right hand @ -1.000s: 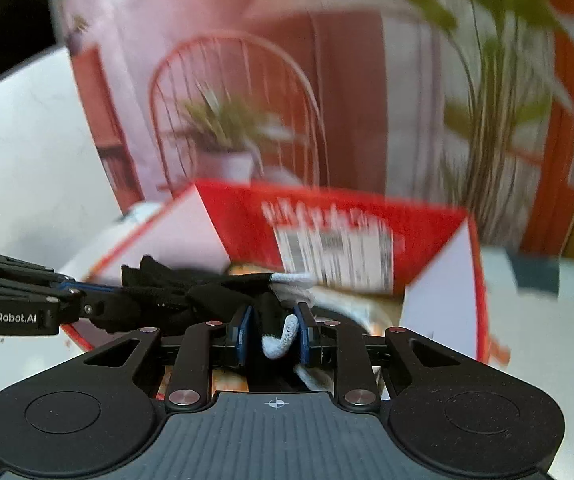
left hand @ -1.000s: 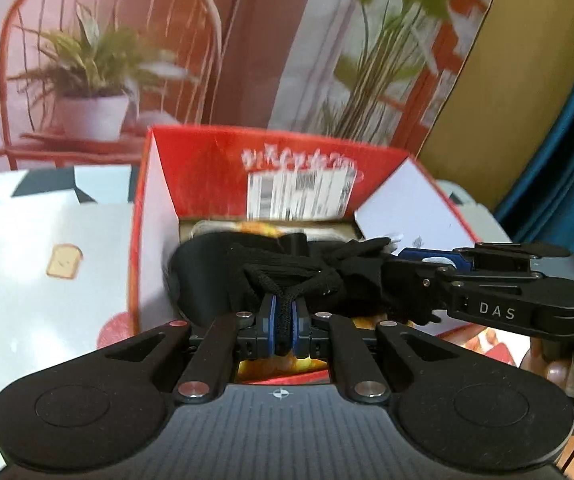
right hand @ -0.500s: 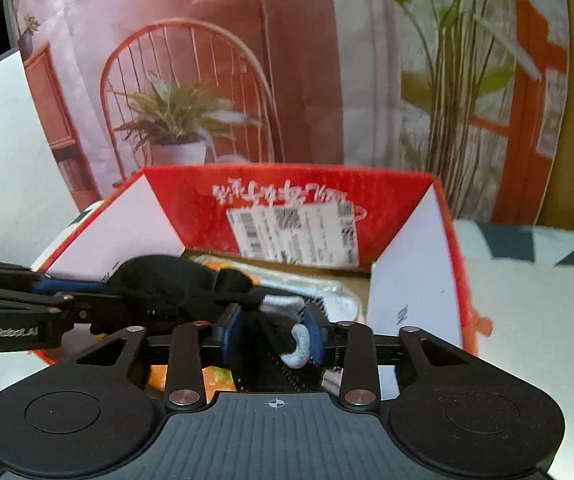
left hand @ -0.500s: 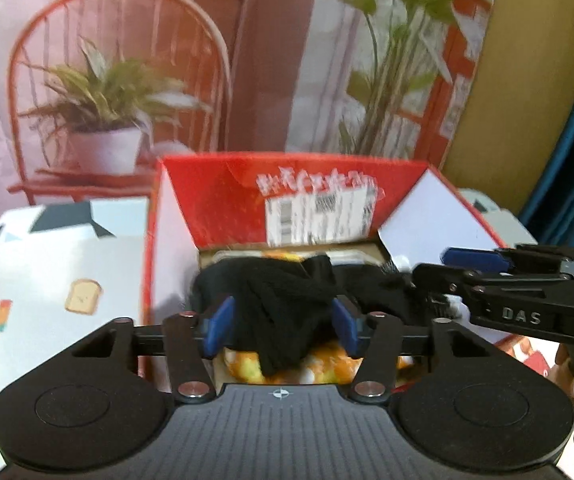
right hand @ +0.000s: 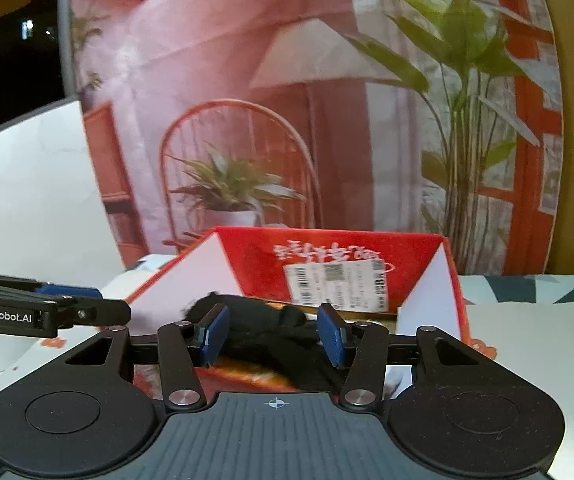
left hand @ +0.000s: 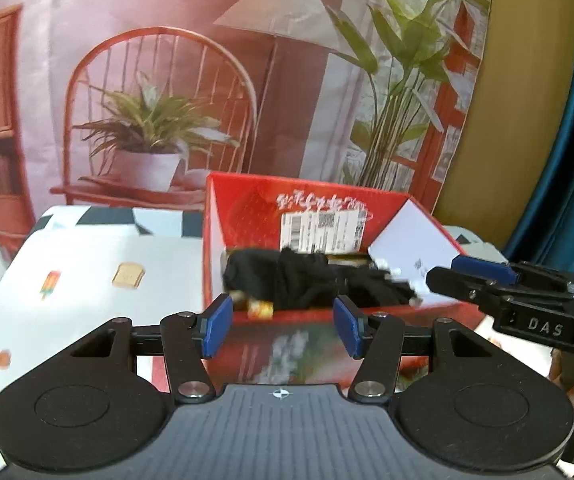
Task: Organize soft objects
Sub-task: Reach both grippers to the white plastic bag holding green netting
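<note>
Your left tongs [left hand: 283, 330] stand released, nothing between the blue pads, just short of the red box [left hand: 247, 204]. Your right tongs [right hand: 273, 334] have just been opening and grip nothing. The black cloth bundle [left hand: 287, 278] lies inside the box, which sits on the patterned worktop [left hand: 87, 276].

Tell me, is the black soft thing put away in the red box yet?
Yes, it looks put away: the black fabric lies inside the red box. In hand: nothing. The left gripper stands open, and the right gripper has just been opening, its pads apart from the fabric. What is left: I see no other loose soft thing on the tablecloth, but much is out of view.
</note>
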